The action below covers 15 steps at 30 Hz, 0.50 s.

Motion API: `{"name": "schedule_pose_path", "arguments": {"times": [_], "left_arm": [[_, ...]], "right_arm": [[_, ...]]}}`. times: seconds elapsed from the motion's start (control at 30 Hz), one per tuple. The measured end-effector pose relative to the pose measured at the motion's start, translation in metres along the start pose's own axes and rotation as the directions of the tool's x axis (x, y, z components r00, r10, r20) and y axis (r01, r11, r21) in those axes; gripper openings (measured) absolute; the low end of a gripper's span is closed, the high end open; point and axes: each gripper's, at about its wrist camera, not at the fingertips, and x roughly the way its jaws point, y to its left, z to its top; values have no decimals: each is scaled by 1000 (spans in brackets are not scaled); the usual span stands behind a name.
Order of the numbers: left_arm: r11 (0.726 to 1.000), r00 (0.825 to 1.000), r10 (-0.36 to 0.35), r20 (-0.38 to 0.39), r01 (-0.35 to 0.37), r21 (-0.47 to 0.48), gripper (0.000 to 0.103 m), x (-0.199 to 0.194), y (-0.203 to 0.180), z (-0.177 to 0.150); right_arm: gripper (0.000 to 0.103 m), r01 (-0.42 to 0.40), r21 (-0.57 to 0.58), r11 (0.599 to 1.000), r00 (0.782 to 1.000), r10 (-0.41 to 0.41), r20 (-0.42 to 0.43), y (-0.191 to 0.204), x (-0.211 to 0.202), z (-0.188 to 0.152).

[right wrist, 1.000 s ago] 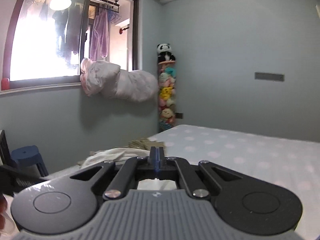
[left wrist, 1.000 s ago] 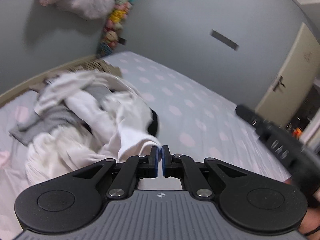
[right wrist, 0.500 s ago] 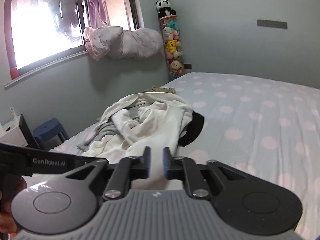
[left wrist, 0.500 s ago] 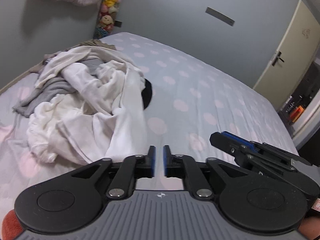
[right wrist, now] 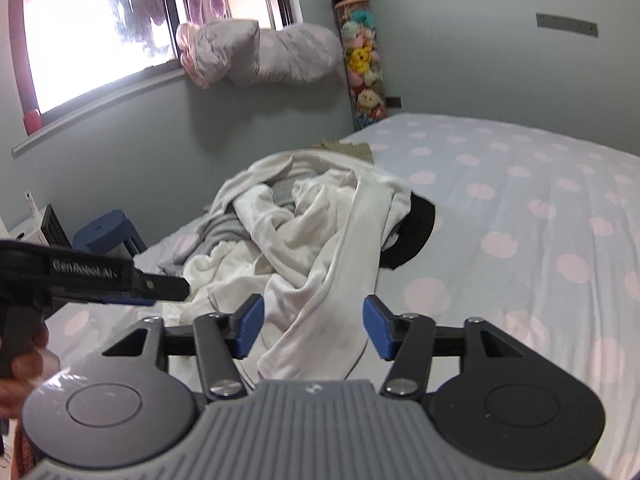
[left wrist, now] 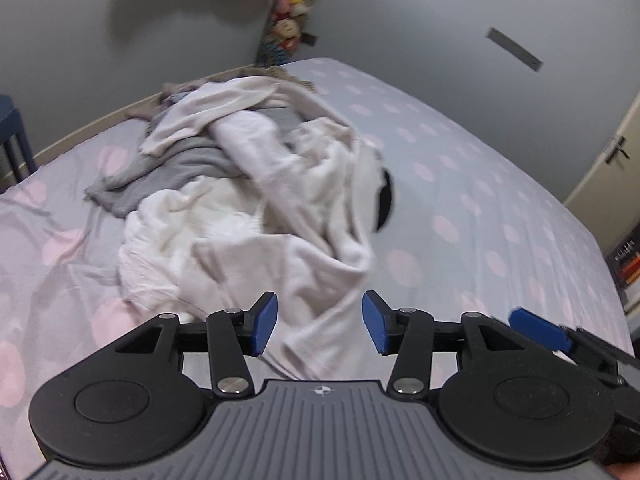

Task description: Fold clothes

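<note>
Both hand-held grippers (left wrist: 319,328) (right wrist: 313,327) opened (one heap (left wrist: 256,208)).

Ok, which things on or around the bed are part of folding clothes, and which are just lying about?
For the job:
- clothes pile, white, grey and black
- bed, the folding surface
- left tongs and right tongs, both opening, pressing on nothing

Lying about:
- plush toys
- rolled quilt on the sill
- blue stool
</note>
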Motion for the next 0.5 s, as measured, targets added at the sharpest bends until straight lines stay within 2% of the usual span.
{"name": "schedule_pose_path", "arguments": {"times": [0.07, 0.13, 0.3, 0.5], "left_arm": [[999, 1000, 6, -16, -6, -32, 46, 11, 13, 9], [998, 999, 14, -33, -16, -58, 47, 24, 25, 18], [996, 996, 36, -85, -43, -76, 48, 61, 43, 31], [992, 993, -3, -115, -11, -126, 48, 109, 47, 53]], "right_arm": [[70, -14, 3, 1000, 1000, 15, -26, 0, 19, 2], [72, -29, 6, 1000, 999, 29, -46, 2, 36, 2], [72, -44, 23, 999, 993, 47, -110, -1, 90, 4], [72, -42, 46, 998, 985, 49, -166, -8, 146, 7]]}}
